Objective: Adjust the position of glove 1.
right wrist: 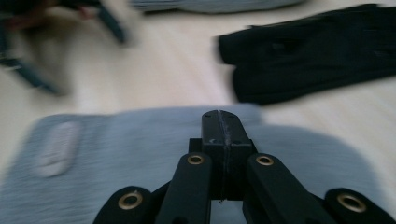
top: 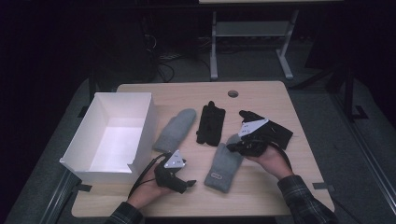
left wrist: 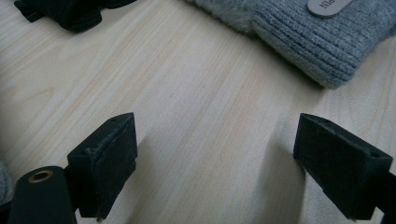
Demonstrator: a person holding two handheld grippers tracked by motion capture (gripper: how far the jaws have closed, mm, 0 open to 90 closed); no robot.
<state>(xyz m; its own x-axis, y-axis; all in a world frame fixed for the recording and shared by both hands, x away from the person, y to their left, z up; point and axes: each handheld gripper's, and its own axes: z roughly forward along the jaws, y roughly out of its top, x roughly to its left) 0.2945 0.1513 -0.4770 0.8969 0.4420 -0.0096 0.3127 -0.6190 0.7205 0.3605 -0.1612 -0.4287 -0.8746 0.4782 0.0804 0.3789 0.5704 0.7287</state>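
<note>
Grey mitten [top: 225, 164] lies under the closed right hand-held gripper [top: 232, 147]; left hand-held gripper [top: 190, 184] gapes.

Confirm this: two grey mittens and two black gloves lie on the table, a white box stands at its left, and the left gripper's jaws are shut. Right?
Not quite. The left gripper is open: the left gripper view shows its jaws wide apart over bare table. The rest holds.

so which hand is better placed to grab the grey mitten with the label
Right. The right gripper is already over that grey mitten, jaws shut; the left gripper sits open on bare table beside its cuff.
</note>
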